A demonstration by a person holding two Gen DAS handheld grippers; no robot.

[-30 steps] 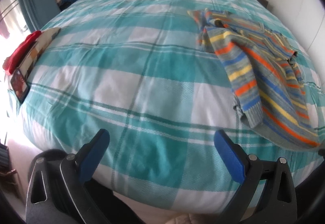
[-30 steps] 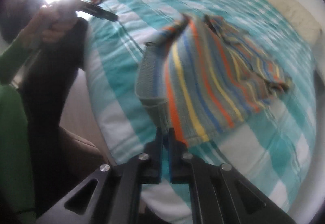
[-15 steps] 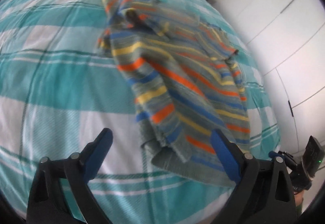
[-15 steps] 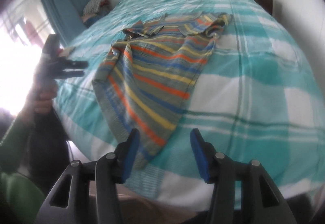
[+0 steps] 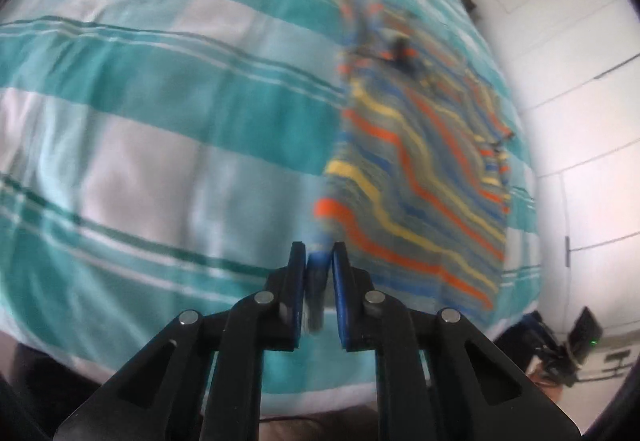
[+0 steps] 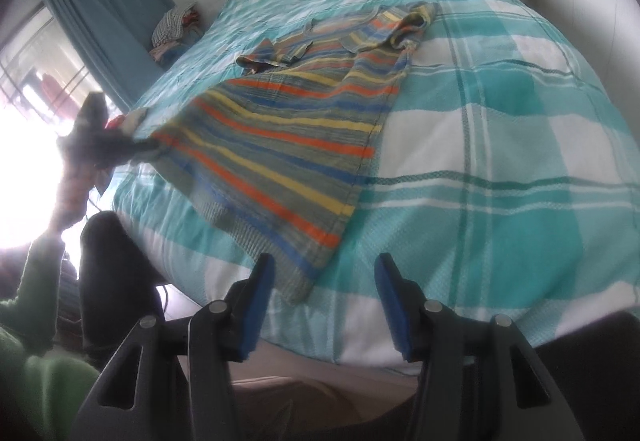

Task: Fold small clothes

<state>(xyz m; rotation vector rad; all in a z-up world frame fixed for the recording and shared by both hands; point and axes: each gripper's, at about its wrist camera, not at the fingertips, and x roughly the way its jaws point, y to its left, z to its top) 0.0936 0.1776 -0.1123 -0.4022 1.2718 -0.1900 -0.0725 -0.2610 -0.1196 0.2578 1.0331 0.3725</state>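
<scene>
Left wrist view: my left hand-held gripper (image 5: 319, 273), jaws just closed, pinches the near hem corner of the striped top (image 5: 420, 169), whose length runs away up the bed (image 5: 160, 121).

Right wrist view: my right hand-held gripper (image 6: 320, 301) gapes empty, the other hem corner just ahead between its fingers.

Left wrist cam: close, steeply down along its fingers at the striped shirt (image 5: 416, 177) hem. Right wrist cam: from bed (image 6: 520, 129) foot edge, angled down toward headboard. Both share shirt and checked cover.
</scene>
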